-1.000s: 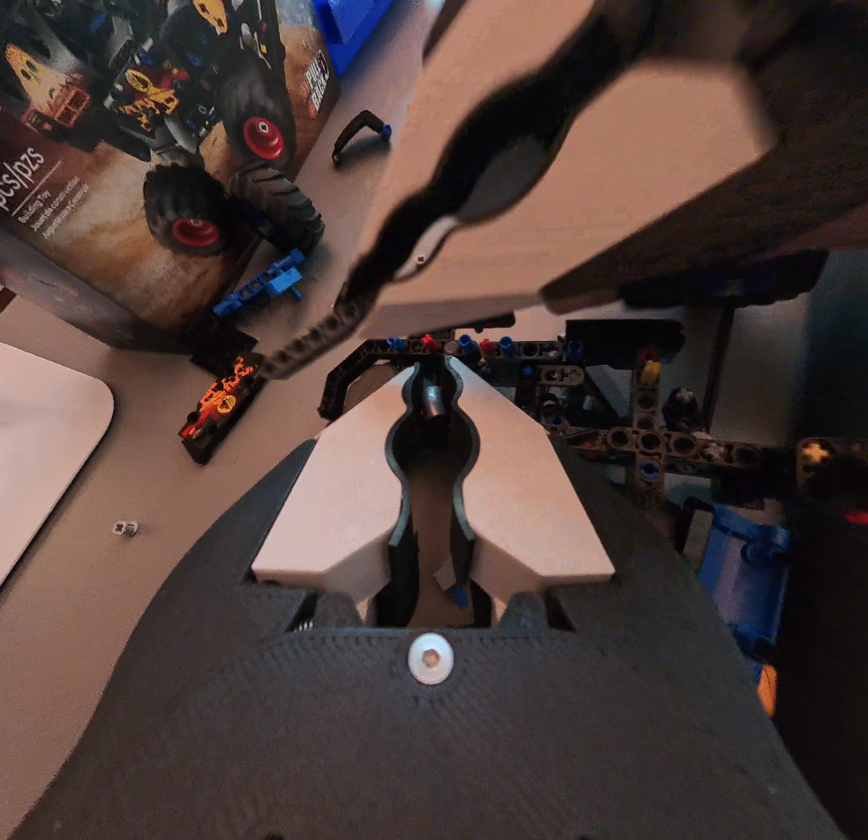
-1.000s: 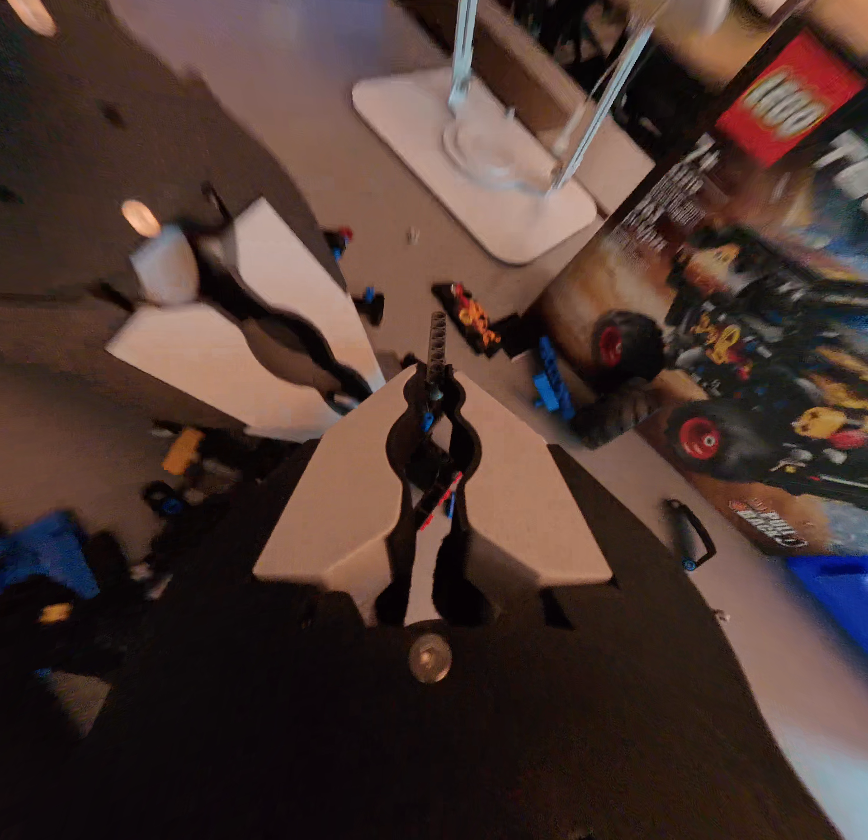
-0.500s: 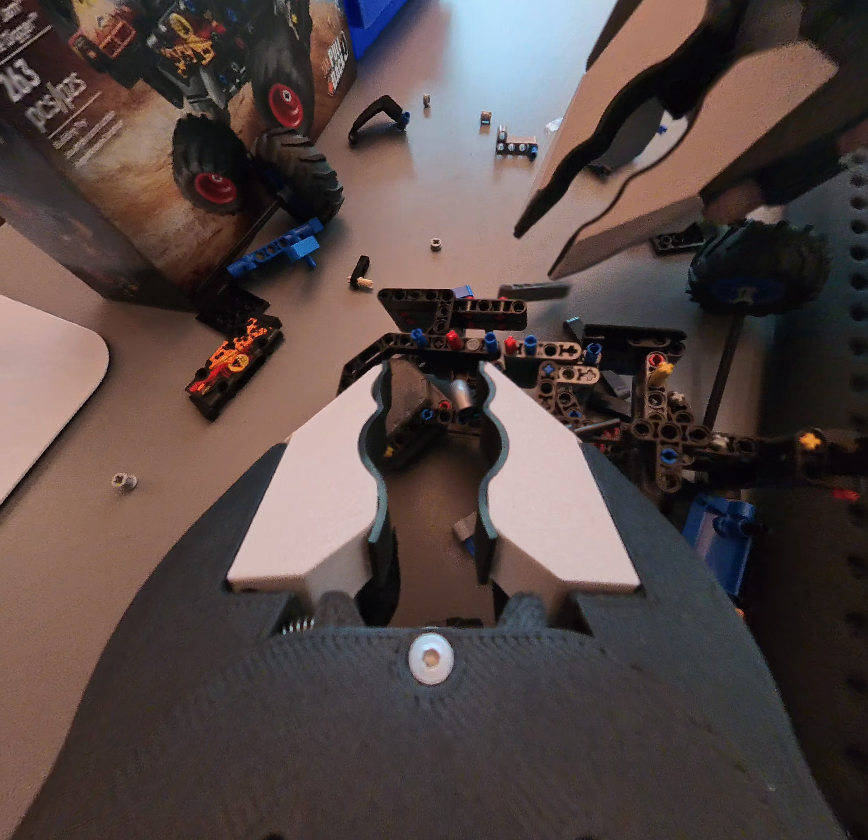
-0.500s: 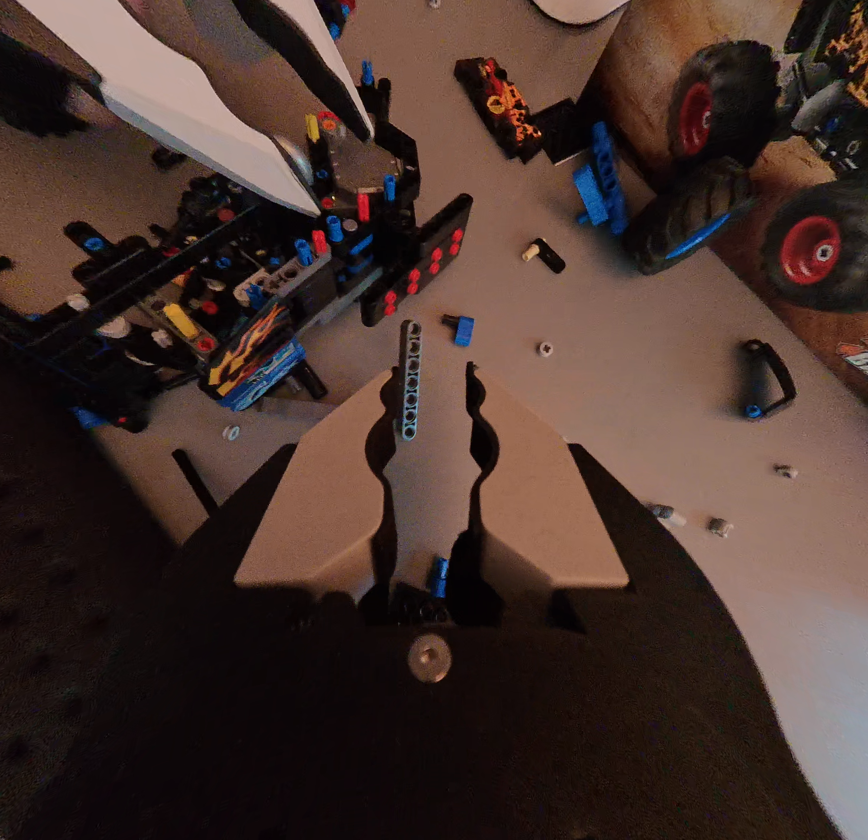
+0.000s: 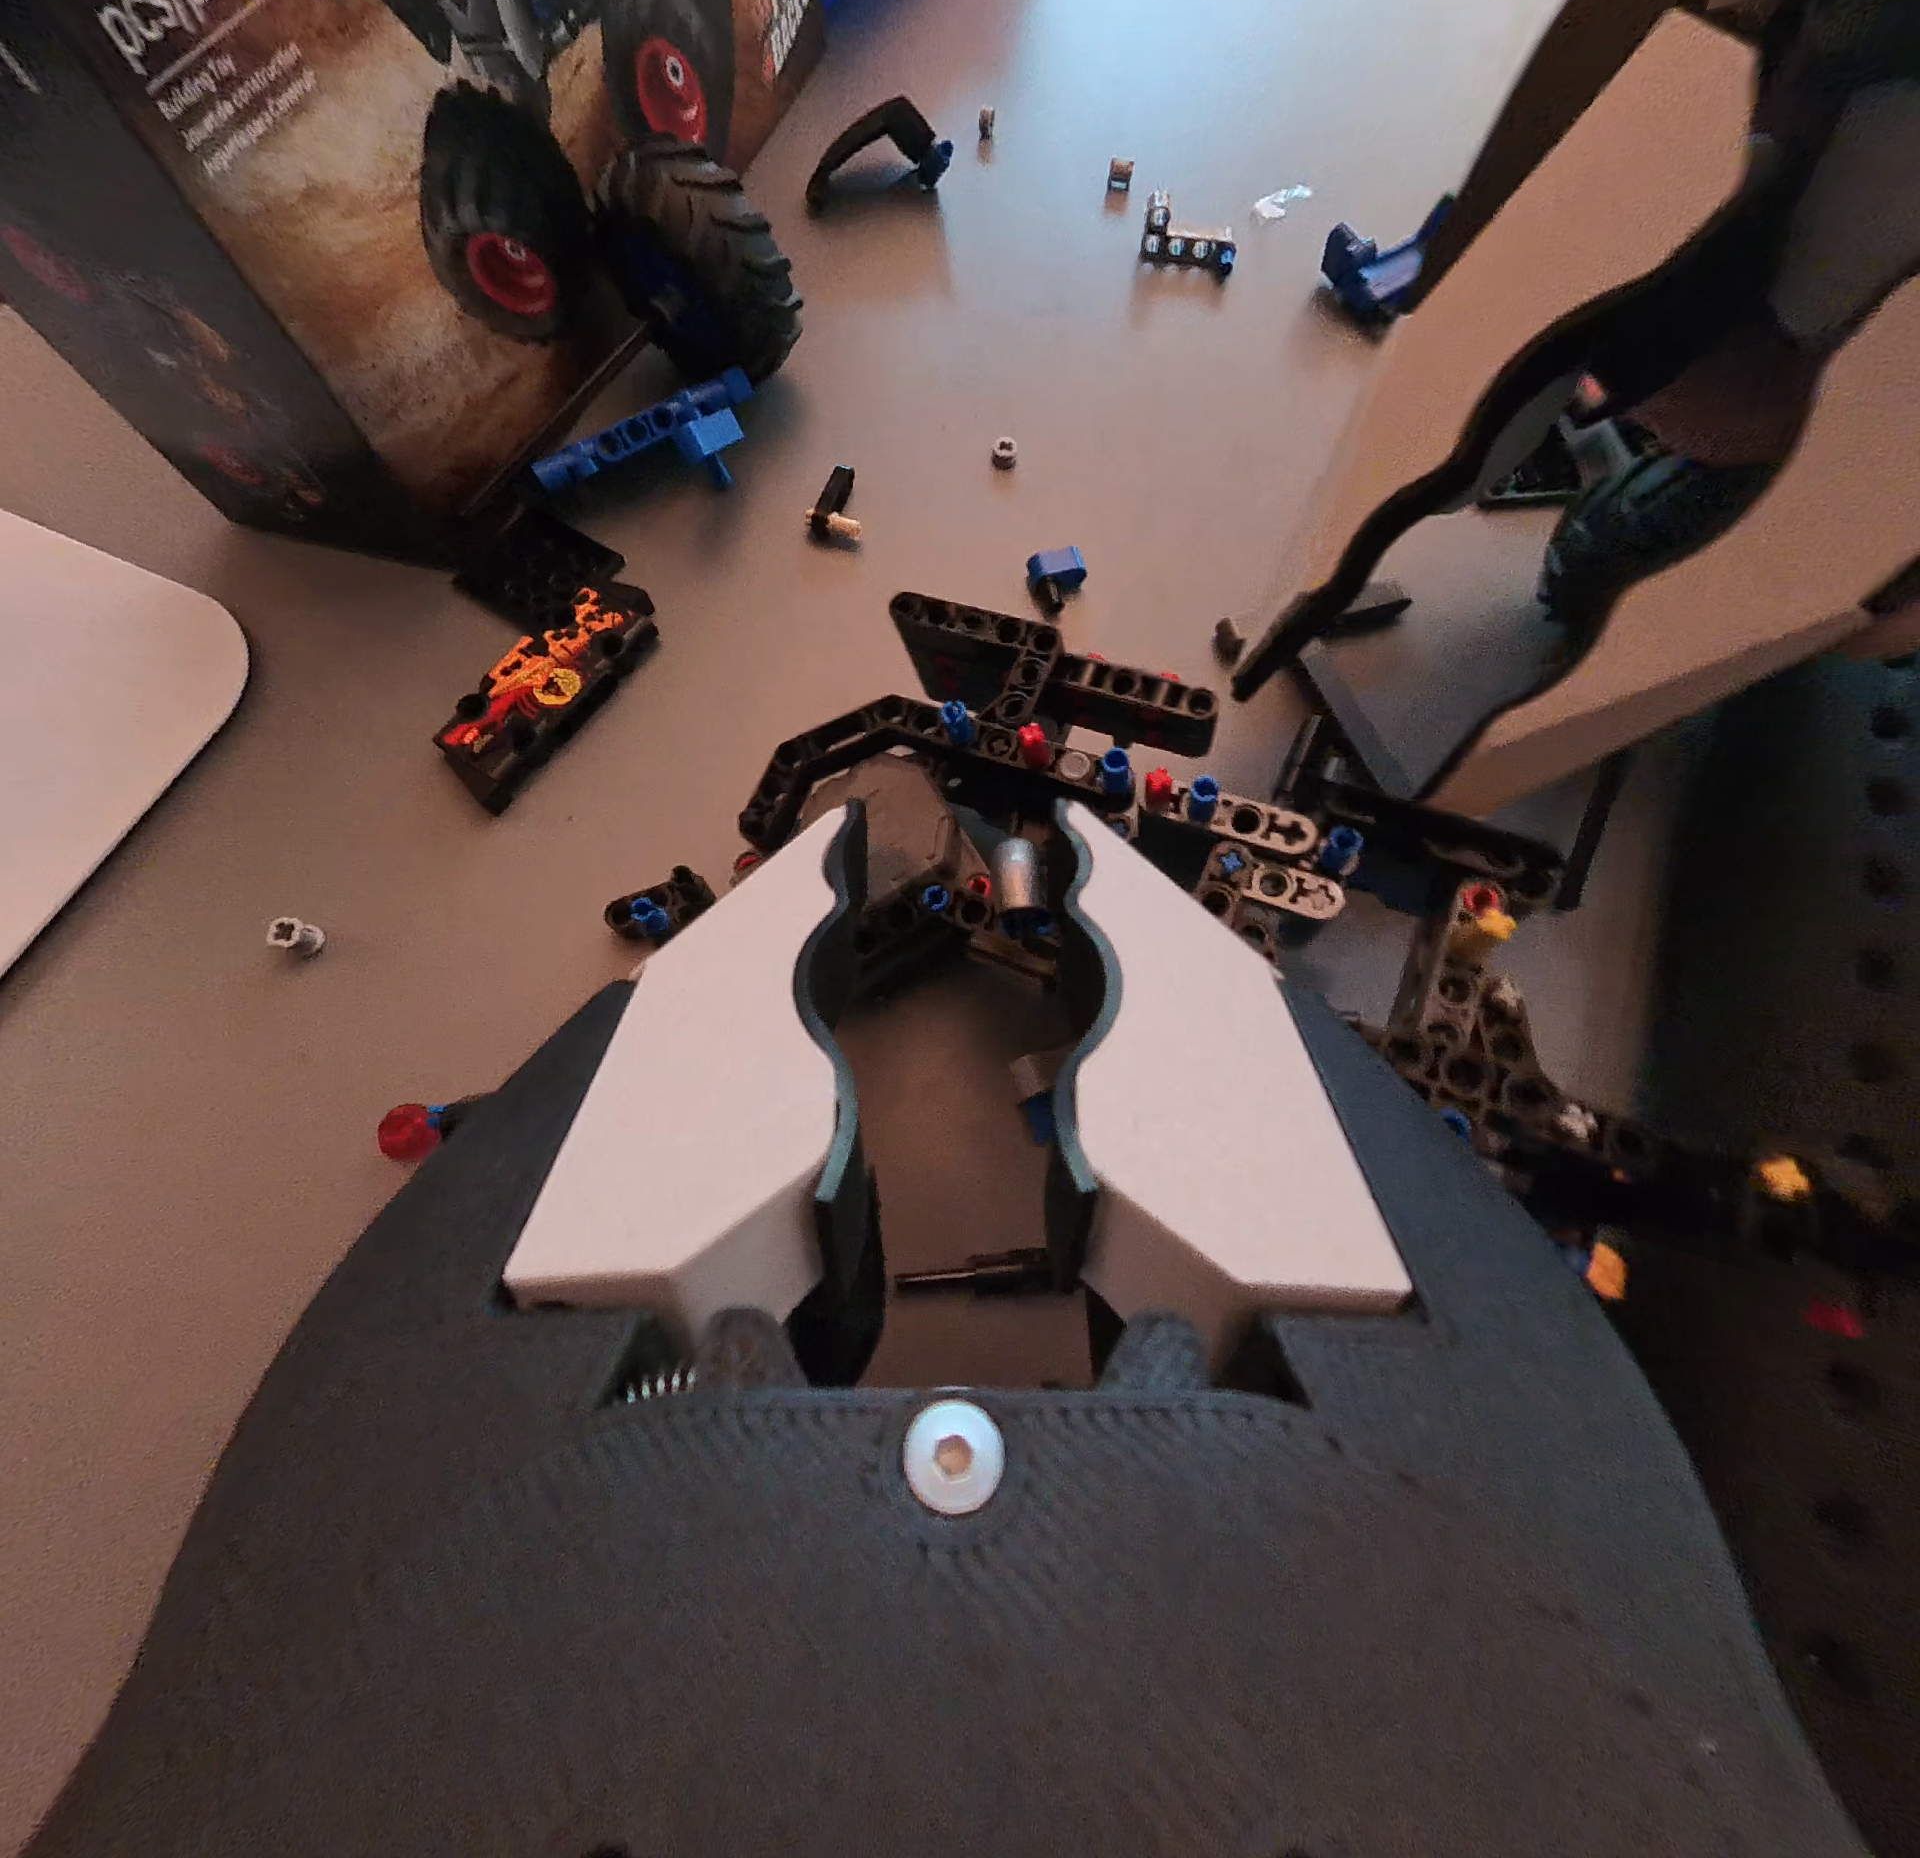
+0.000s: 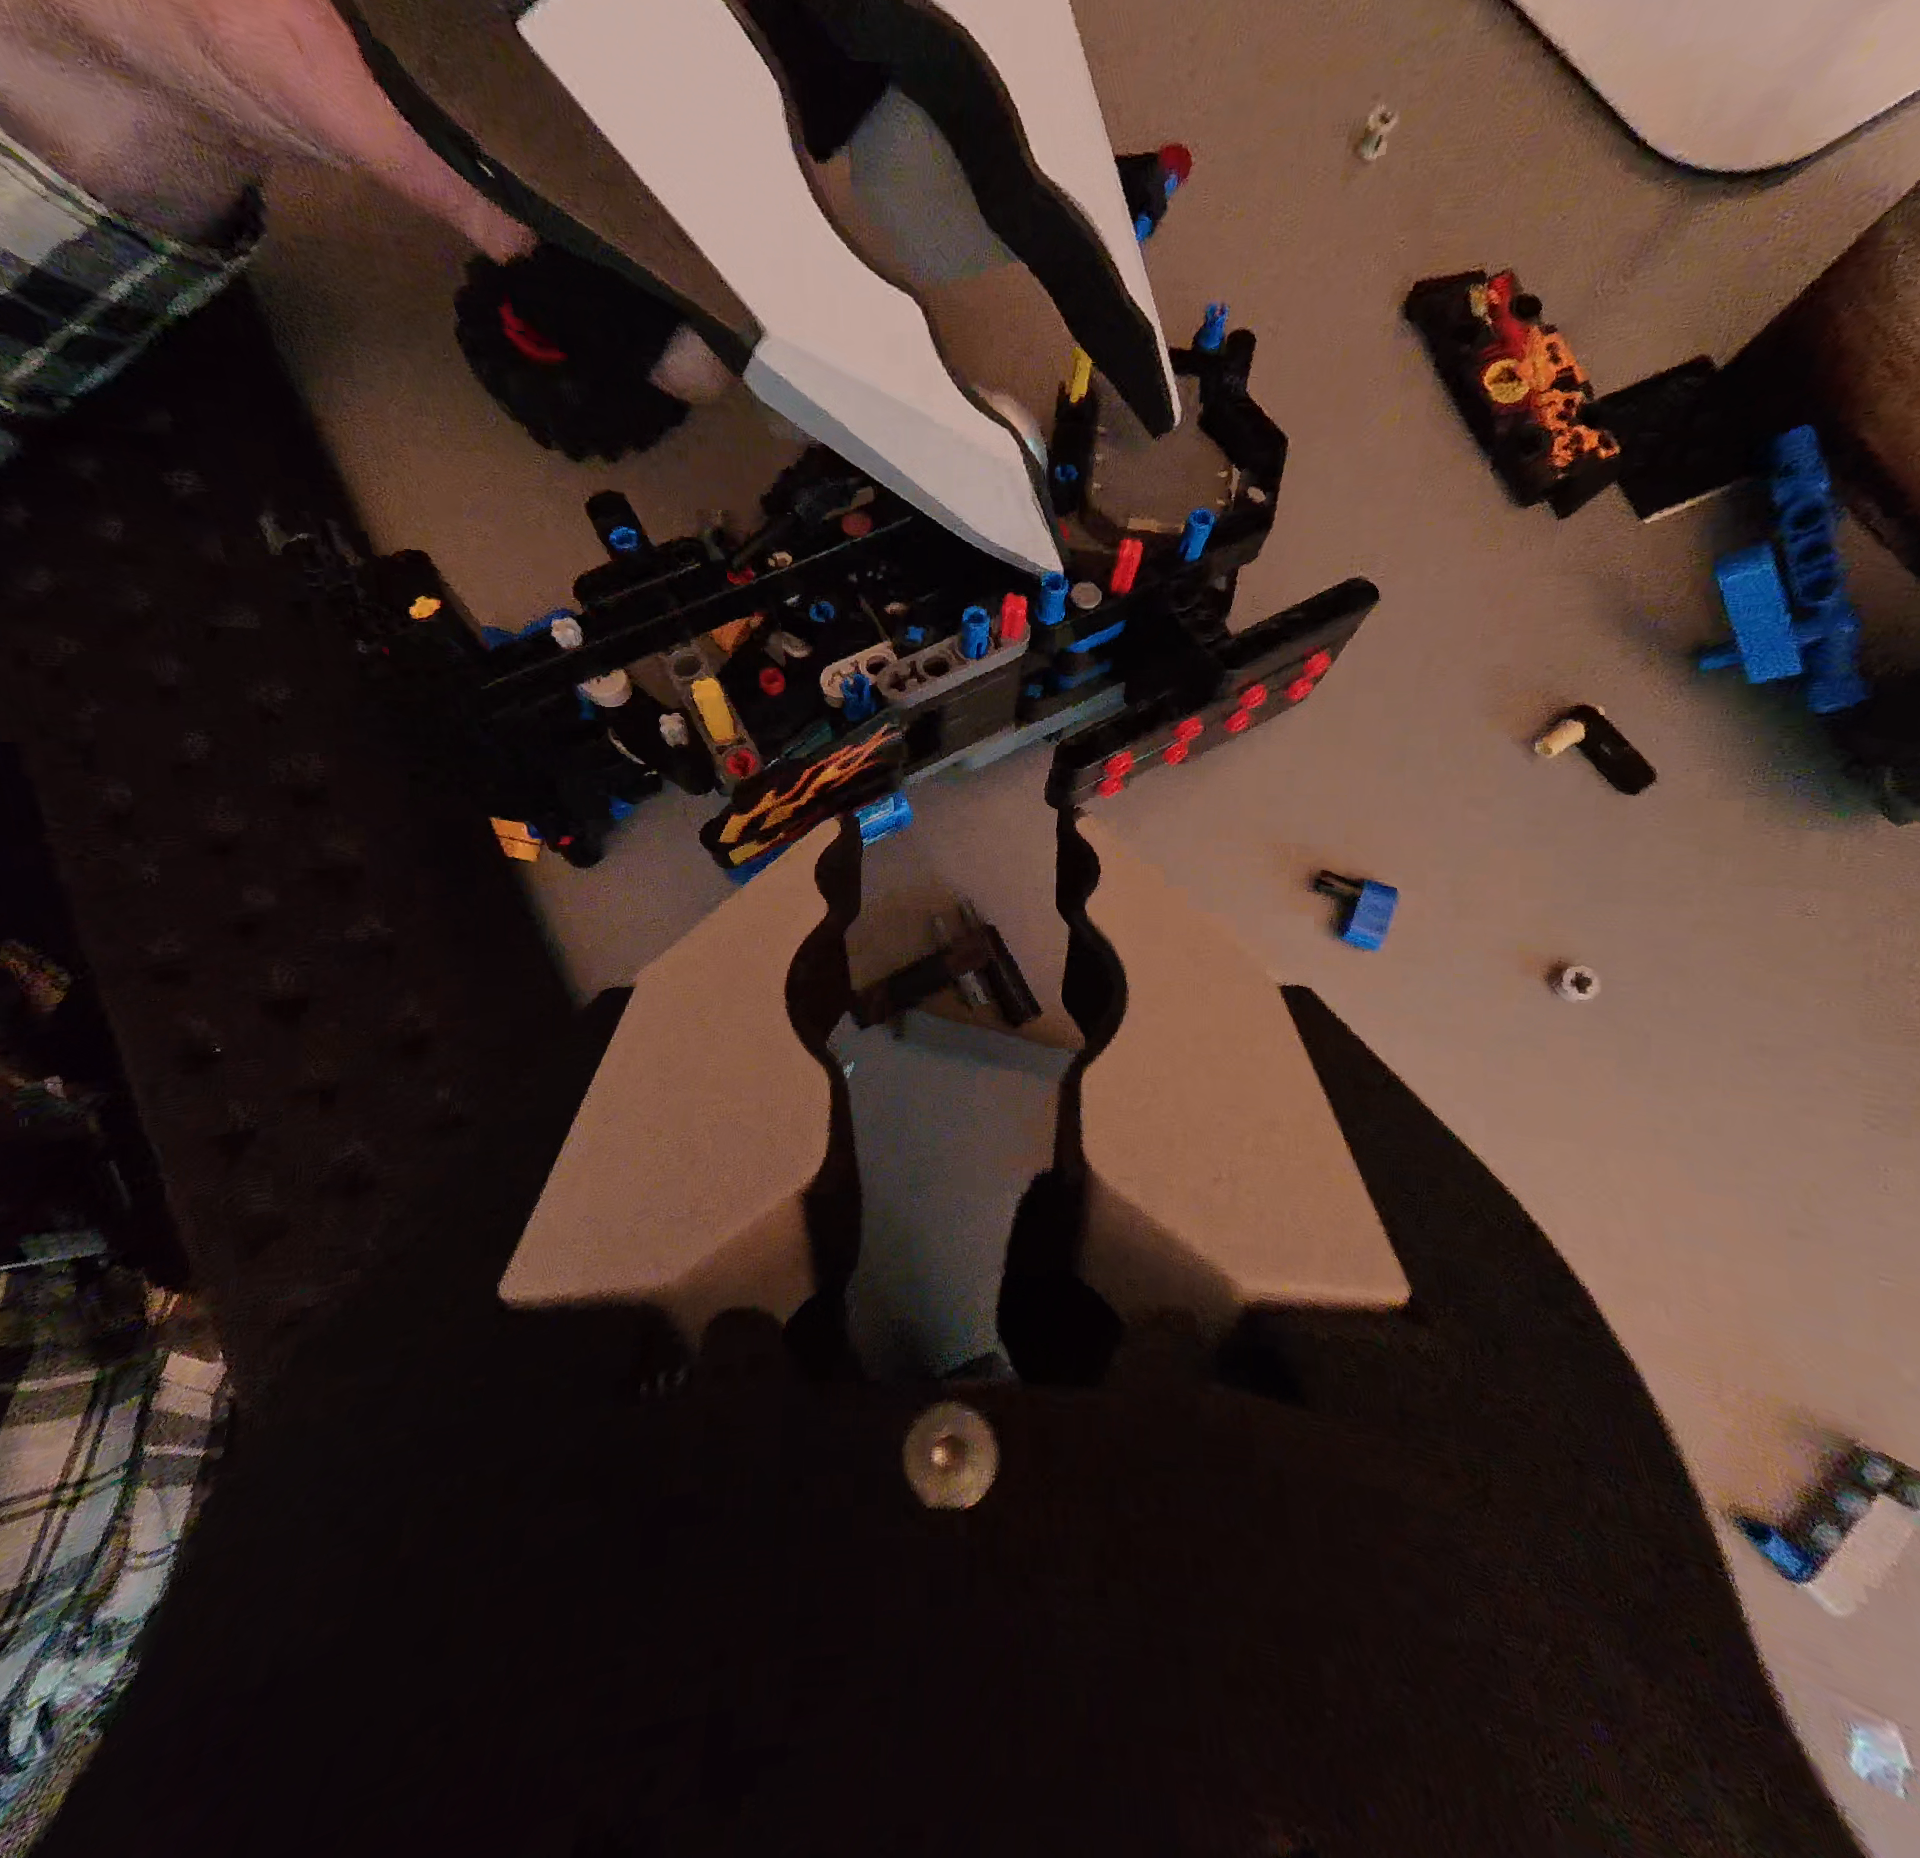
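Observation:
A partly built black toy chassis (image 5: 1039, 738) with blue and red pins lies on the grey table; it also shows in the right wrist view (image 6: 831, 665). My left gripper (image 5: 958, 832) is open, its jaws on either side of the chassis front, where a silver cylinder (image 5: 1016, 873) sits. From the right wrist view, the left gripper (image 6: 1101, 489) comes down onto that front end. My right gripper (image 6: 956, 832) is open and holds nothing. It hangs just short of the chassis side, over a dark beam piece (image 6: 951, 977) on the table. It shows open at the upper right of the left wrist view (image 5: 1351, 728).
A toy box (image 5: 343, 198) stands far left with a loose tyre (image 5: 707, 250) and a blue part (image 5: 644, 437) beside it. A flame-printed panel (image 5: 545, 691), a small blue connector (image 6: 1361, 909), a white base (image 5: 94, 696) and small loose parts lie around. A dark perforated mat (image 6: 208, 769) borders the table.
My left gripper was shut a second ago and is now open over the chassis front. My right gripper let go of the thin grey beam and moved down beside the chassis.

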`<state>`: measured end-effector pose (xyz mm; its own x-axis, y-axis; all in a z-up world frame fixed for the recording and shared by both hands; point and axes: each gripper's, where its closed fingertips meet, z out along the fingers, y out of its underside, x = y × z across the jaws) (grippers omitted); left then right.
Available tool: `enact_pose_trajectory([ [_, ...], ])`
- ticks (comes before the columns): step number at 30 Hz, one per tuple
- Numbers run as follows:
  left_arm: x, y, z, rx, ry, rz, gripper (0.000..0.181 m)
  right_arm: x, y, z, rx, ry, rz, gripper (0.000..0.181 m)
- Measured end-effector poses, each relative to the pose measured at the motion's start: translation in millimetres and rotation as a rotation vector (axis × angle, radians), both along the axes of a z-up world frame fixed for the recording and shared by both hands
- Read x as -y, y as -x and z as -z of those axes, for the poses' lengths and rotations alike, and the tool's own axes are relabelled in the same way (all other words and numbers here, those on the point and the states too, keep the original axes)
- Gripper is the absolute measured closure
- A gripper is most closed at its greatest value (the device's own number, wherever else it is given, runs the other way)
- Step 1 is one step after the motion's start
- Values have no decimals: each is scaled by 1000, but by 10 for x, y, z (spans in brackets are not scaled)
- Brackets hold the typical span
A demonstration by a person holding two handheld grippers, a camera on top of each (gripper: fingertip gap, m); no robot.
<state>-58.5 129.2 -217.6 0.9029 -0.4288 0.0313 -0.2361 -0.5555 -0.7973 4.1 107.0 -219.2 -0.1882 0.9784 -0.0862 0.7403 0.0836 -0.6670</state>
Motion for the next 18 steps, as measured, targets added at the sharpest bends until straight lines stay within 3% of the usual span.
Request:
enact_pose_trajectory([
  [4,-2,18,-5,-25,-11,-4,150,123,-26,-216,-104,16,-71,132],
  [8,-16,-14,-1,-15,-10,4,154,260,-24,-63,-29,-81,-146,123],
  [11,-22,-11,-3,-16,-16,4,163,226,33,47,21,-193,-156,144],
  [14,-25,27,-23,-18,-33,0,166,209,78,50,12,-266,-164,148],
  [18,-40,65,-74,10,-52,-14,164,22,85,-140,-47,-409,-100,167],
])
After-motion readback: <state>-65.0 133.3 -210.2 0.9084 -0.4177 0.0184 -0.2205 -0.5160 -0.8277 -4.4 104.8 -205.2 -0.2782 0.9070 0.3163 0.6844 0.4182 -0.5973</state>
